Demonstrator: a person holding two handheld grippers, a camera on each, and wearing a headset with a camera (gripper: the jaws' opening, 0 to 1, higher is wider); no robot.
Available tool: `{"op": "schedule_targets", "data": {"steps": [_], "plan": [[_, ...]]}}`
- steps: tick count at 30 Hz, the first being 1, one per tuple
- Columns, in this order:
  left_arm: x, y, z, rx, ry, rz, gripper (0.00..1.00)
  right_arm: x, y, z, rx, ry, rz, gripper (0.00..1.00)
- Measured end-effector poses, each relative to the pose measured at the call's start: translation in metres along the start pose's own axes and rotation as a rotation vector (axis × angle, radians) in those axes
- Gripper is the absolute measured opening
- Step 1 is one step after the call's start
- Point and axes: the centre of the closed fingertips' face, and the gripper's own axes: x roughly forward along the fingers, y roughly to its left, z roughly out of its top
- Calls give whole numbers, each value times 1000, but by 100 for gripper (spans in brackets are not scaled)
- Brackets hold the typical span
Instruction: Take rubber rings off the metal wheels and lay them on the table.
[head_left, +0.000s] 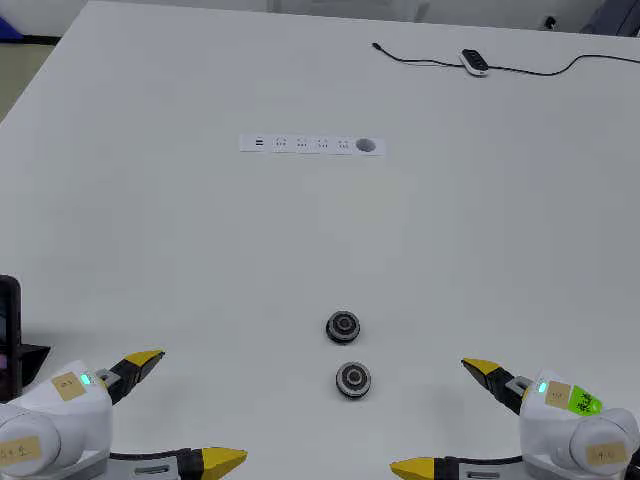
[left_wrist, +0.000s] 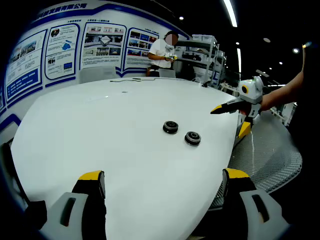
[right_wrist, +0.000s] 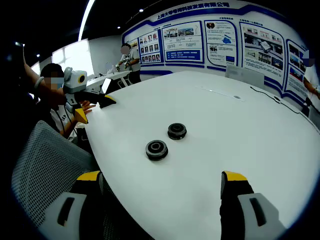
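Note:
Two small metal wheels with black rubber rings lie flat on the white table (head_left: 200, 250), close together. The farther wheel (head_left: 343, 326) (left_wrist: 170, 127) (right_wrist: 177, 131) sits just behind the nearer wheel (head_left: 353, 379) (left_wrist: 192, 138) (right_wrist: 156, 149). My left gripper (head_left: 185, 410) (left_wrist: 164, 175) hovers at the table's near edge, left of the wheels, open and holding nothing. To their right my right gripper (head_left: 447, 417) (right_wrist: 162, 176) is likewise open and holds nothing. Both point inward at the wheels, well short of them.
A white power strip (head_left: 312, 144) is set flush in the table's middle. A small remote on a black cable (head_left: 474, 62) lies at the far right. A dark device (head_left: 8, 335) stands at the left edge. A mesh chair (right_wrist: 45, 165) is beside the table.

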Motion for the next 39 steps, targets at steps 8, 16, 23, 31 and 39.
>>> {"op": "schedule_targets", "data": {"steps": [8,16,23,31,39], "plan": [[1,0,1,-6,0,2,98,0,1,-1,6,6,2,99],[1,1,1,-12,2,2,98,0,1,-2,12,11,3,99],[3,-1,1,-16,5,-2,98,2,1,-3,17,20,11,99],[7,-2,1,-13,12,-5,96,6,3,-2,28,21,24,99],[12,-4,1,-4,27,-13,90,13,7,3,54,17,37,97]]}}
